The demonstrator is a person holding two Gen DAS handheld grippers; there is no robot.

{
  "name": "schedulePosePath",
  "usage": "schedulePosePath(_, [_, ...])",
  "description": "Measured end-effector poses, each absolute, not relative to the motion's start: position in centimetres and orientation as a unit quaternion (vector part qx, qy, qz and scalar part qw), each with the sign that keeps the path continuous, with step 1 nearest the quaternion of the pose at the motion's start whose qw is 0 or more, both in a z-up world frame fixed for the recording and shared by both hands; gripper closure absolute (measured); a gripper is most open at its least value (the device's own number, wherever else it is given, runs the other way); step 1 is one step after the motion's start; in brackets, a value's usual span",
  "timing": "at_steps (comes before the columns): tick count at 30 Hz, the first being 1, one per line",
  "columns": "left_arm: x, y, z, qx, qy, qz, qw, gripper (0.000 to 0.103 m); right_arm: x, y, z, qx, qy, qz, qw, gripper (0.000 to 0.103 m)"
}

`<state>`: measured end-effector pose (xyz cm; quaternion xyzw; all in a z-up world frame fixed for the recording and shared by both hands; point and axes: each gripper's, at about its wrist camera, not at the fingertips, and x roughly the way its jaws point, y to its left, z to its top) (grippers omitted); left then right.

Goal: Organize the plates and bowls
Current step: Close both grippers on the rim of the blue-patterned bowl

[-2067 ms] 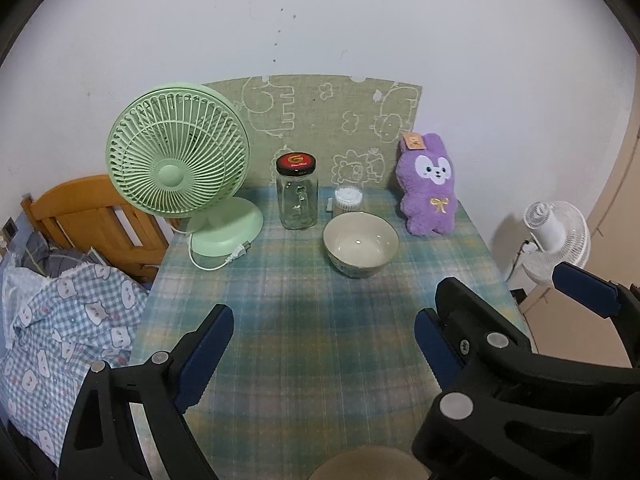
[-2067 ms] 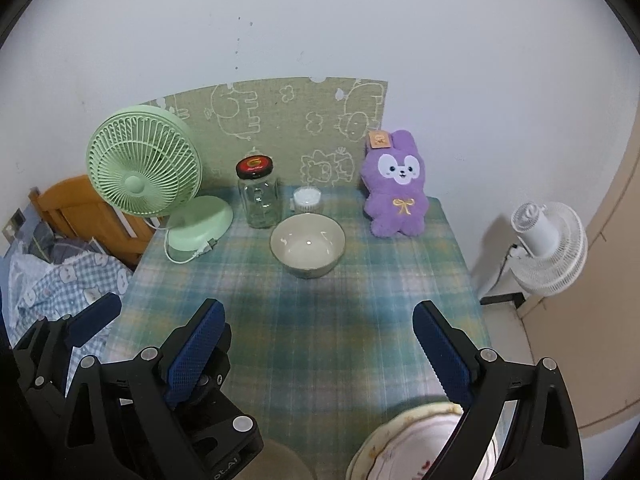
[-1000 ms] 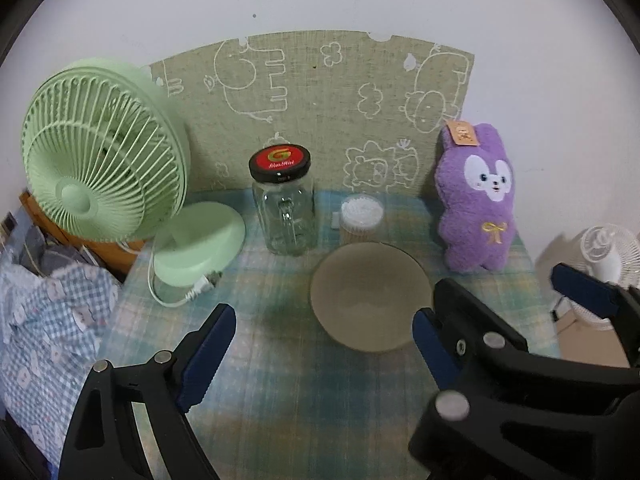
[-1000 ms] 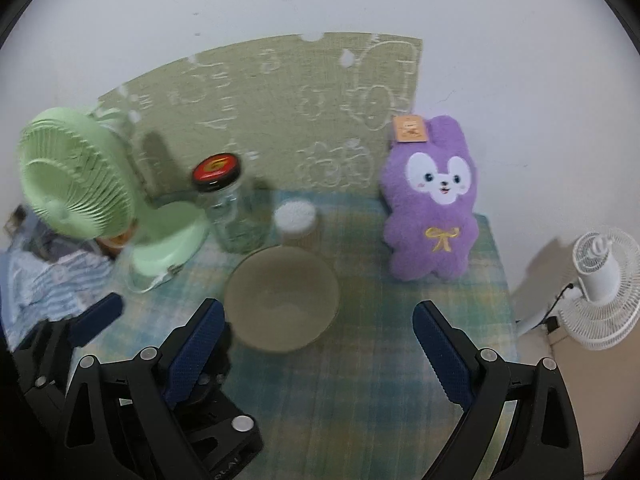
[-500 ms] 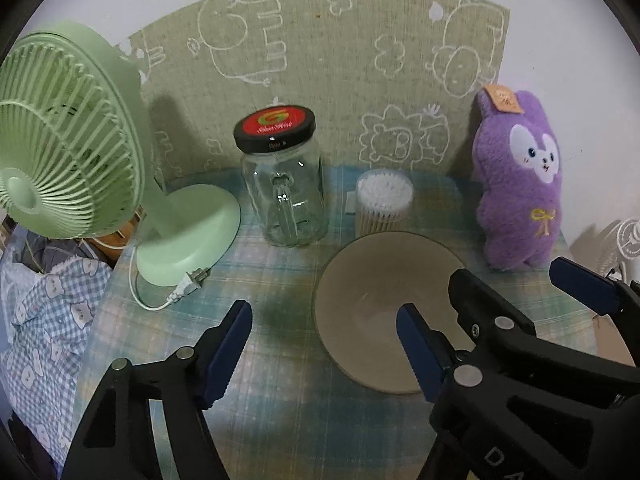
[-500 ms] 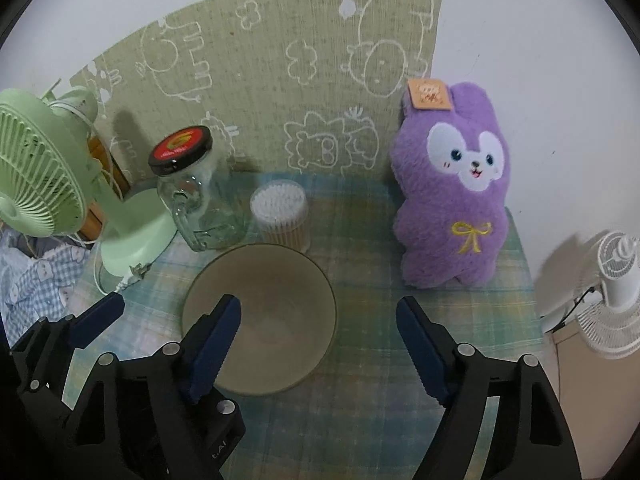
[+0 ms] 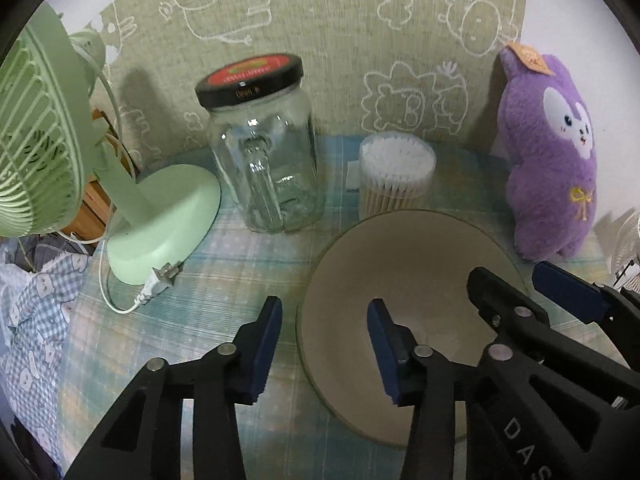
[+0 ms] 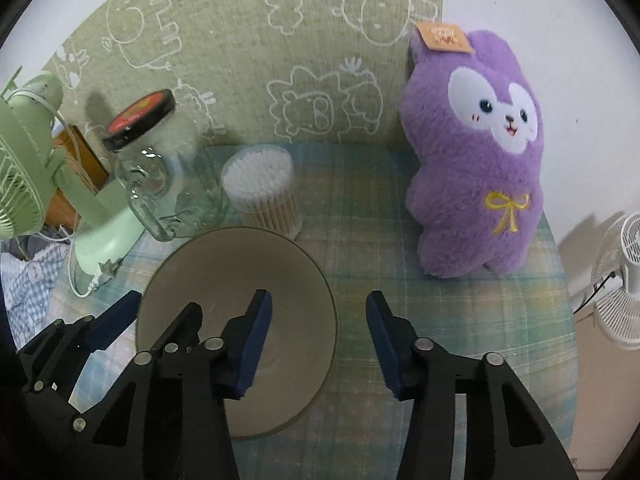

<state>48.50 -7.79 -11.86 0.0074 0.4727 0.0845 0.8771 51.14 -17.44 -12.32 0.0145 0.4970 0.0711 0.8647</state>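
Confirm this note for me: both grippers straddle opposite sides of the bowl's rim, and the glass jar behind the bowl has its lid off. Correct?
Not quite. The glass jar has its black-and-red lid on, as the left wrist view shows. The rest stands: the left gripper and right gripper, jaws just closing, each straddle one side of the bowl rim, not yet pressing it.

Bowl (image 7: 404, 276) at lower centre of the left wrist frame, on the tablecloth (image 7: 240, 272). Behind it, cotton swab tub (image 7: 396, 176); jar (image 7: 264, 148) left of the tub; fan (image 7: 48, 132) at far left. Plush toy (image 7: 556, 152) at right edge, against the wall mat (image 7: 332, 28).
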Motion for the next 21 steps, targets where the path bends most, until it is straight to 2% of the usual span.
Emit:
schedulePosePath(4, [48.8, -7.9, -12.6, 0.008, 0.476, 0.078, 0.876, 0.063, 51.4, -17.5, -13.1, 0.014, 0.504, 0.067, 0.861, 0.060])
schedulePosePath(6, [49.0, -7.9, -13.0, 0.006, 0.482, 0.076, 0.873, 0.069, 51.6, -17.6, -13.5, 0.014, 0.508, 0.066, 0.859, 0.061])
schedulePosePath(9, [49.1, -7.8, -13.4, 0.000, 0.488, 0.080, 0.869, 0.072, 51.8, -17.5, -13.9, 0.018, 0.514, 0.066, 0.855, 0.062])
schedulePosePath(12, [49.2, -7.6, -13.9, 0.000, 0.492, 0.087, 0.867, 0.079, 52.0, -17.4, -14.2, 0.017, 0.518, 0.068, 0.853, 0.070])
schedulePosePath(16, [48.9, -7.5, -14.2, 0.000, 0.496, 0.081, 0.865, 0.080, 52.2, -17.3, -14.4, 0.021, 0.522, 0.073, 0.850, 0.078])
schedulePosePath(21, [48.9, -7.4, -14.4, -0.001, 0.498, 0.076, 0.864, 0.080, 52.3, -17.1, -14.4, 0.021, 0.523, 0.077, 0.848, 0.080])
